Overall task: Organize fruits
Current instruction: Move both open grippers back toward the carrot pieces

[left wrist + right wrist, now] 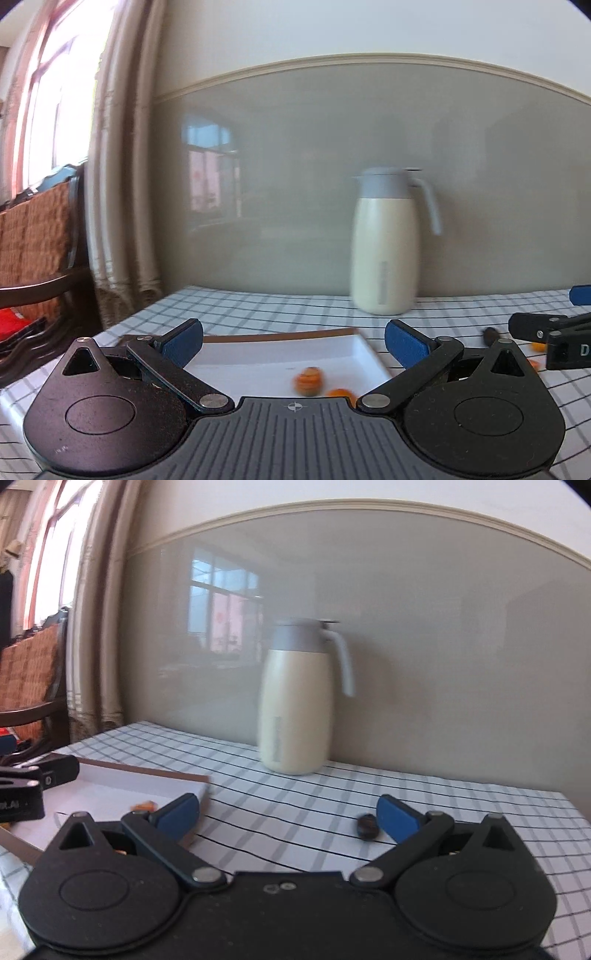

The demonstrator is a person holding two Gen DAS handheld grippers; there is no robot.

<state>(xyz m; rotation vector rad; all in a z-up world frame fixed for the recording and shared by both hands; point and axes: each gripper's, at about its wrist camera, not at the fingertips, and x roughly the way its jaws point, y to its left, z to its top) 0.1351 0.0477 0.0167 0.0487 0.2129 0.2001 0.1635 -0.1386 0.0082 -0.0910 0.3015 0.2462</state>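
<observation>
Left gripper (293, 341): jaws spread wide with nothing between them, held low over the near part of the white tray.
Right gripper (288, 818): jaws likewise spread and empty, over bare checked cloth to the right of the tray; its black body also shows at the right edge of the left wrist view.
White tray (266, 356): shallow, rectangular, brown-rimmed, lying flat on the tabletop toward its left side.
Orange fruit (309, 381): a small, blurred orange piece on the tray floor near its right wall, between the left gripper's fingers in that view.
Second orange piece (341, 394): just right of the first, partly hidden behind the gripper body.
Dark fruit (367, 826): a small dark brown item on the cloth, outside the tray, just beside the right gripper's right fingertip; what kind it is cannot be told.
Other orange bits (536, 346): on the cloth near the right gripper, mostly covered.
Tablecloth (295, 805): white with a dark grid, covering the tabletop up to the wall.
Thermos jug (295, 701): cream body, grey lid and handle, upright at the tabletop's far edge against the wall.
Wall (314, 166): glossy grey panel under a pale moulding, reflecting a window.
Curtain (122, 147): beige, hanging at the left beyond the tabletop's far left corner.
Chair (37, 236): dark wood with woven orange-brown back, left of the table by the bright window.
</observation>
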